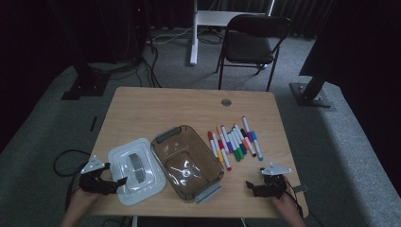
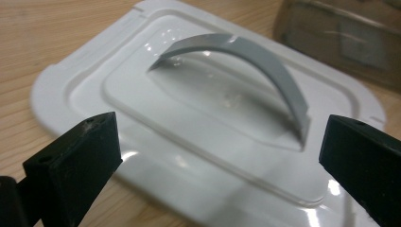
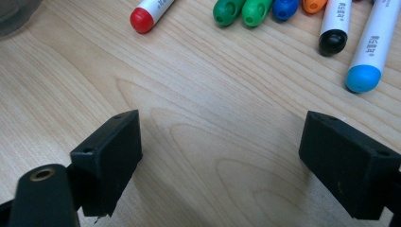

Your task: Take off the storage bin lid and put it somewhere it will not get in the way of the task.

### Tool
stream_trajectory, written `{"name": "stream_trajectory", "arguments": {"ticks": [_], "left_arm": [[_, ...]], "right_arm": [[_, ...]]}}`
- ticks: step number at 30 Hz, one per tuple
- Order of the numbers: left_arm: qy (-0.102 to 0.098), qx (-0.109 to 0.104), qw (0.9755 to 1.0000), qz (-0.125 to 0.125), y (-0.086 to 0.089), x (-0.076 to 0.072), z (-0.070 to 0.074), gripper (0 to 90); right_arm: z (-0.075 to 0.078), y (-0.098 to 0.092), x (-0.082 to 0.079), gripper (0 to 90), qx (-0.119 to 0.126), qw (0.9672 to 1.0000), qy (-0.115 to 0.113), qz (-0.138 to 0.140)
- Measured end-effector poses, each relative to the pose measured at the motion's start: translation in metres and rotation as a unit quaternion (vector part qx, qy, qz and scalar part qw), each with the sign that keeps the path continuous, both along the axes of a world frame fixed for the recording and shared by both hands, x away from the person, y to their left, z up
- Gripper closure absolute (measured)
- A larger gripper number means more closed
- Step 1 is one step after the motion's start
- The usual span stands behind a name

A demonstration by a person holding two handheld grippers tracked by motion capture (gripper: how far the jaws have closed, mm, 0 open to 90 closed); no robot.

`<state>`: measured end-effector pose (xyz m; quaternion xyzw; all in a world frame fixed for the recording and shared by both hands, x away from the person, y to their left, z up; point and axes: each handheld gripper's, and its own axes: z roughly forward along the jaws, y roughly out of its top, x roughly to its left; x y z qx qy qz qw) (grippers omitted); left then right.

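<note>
A white lid (image 1: pixel 142 187) with a grey arched handle (image 1: pixel 136 163) lies flat on the wooden table (image 1: pixel 165 109), left of a brown see-through container (image 1: pixel 187 161). My left gripper (image 1: pixel 122 181) sits at the lid's near-left edge, jaws open. In the left gripper view the lid (image 2: pixel 142 75) and its handle (image 2: pixel 265 61) lie just ahead of the left gripper (image 2: pixel 217 156), whose pads touch nothing. Several coloured markers (image 1: pixel 234 142) lie in a row right of the container. My right gripper (image 1: pixel 249 186) rests open near the table's front right, with the right gripper (image 3: pixel 222 156) over bare wood.
The container (image 2: pixel 340 38) has grey clips at two ends and is empty. Red (image 3: pixel 142 20), green (image 3: pixel 241 10), black (image 3: pixel 332 41) and blue (image 3: pixel 363 78) marker caps lie ahead of the right jaws. A black folding chair (image 1: pixel 250 42) stands beyond the table.
</note>
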<state>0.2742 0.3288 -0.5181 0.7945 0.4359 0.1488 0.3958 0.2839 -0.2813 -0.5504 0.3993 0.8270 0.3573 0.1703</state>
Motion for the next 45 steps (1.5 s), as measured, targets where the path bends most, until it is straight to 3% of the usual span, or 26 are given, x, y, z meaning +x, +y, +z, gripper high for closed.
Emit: {"name": "stream_trajectory", "arguments": {"ticks": [6, 12, 14, 19, 21, 23, 28, 29, 31, 35, 38, 43, 45], "left_arm": [[-0.020, 0.019, 0.9996, 0.012, 0.011, -0.008, -0.003, 0.5], [-0.008, 0.053, 0.9978, 0.039, 0.024, -0.012, -0.008, 0.5], [-0.008, 0.053, 0.9978, 0.039, 0.024, -0.012, -0.008, 0.5], [0.003, 0.063, 0.9949, 0.079, 0.036, -0.010, -0.017, 0.5], [-0.001, 0.051, 0.9933, 0.104, 0.042, -0.008, -0.019, 0.5], [0.001, 0.061, 0.9916, 0.114, 0.044, -0.007, -0.021, 0.5], [0.010, 0.073, 0.9903, 0.117, 0.045, -0.004, -0.025, 0.5], [0.006, 0.095, 0.9889, 0.114, 0.043, -0.003, -0.027, 0.5], [0.010, 0.091, 0.9901, 0.106, 0.041, -0.002, -0.028, 0.6], [0.020, 0.083, 0.9902, 0.110, 0.041, 0.002, -0.028, 0.5], [0.023, 0.081, 0.9880, 0.130, 0.039, 0.003, -0.028, 0.5], [0.024, 0.081, 0.9866, 0.140, 0.038, 0.002, -0.028, 0.5], [0.025, 0.079, 0.9846, 0.154, 0.037, 0.003, -0.028, 0.5]], "right_arm": [[0.000, 0.000, 0.000, 13.6, 0.000, 1.0000, 0.000, 0.000], [0.000, 0.000, 0.000, 13.6, 0.000, 1.0000, 0.000, 0.000], [0.000, 0.000, 0.000, 13.6, 0.000, 1.0000, 0.000, 0.000], [0.000, 0.000, 0.000, 13.6, 0.000, 1.0000, 0.000, 0.000], [0.000, 0.000, 0.000, 13.6, 0.000, 1.0000, 0.000, 0.000], [0.000, 0.000, 0.000, 13.6, 0.000, 1.0000, 0.000, 0.000], [0.000, 0.000, 0.000, 13.6, 0.000, 1.0000, 0.000, 0.000], [0.000, 0.000, 0.000, 13.6, 0.000, 1.0000, 0.000, 0.000], [0.000, 0.000, 0.000, 13.6, 0.000, 1.0000, 0.000, 0.000], [0.000, 0.000, 0.000, 13.6, 0.000, 1.0000, 0.000, 0.000], [0.000, 0.000, 0.000, 13.6, 0.000, 1.0000, 0.000, 0.000], [0.000, 0.000, 0.000, 13.6, 0.000, 1.0000, 0.000, 0.000], [0.000, 0.000, 0.000, 13.6, 0.000, 1.0000, -0.001, 0.000]]}}
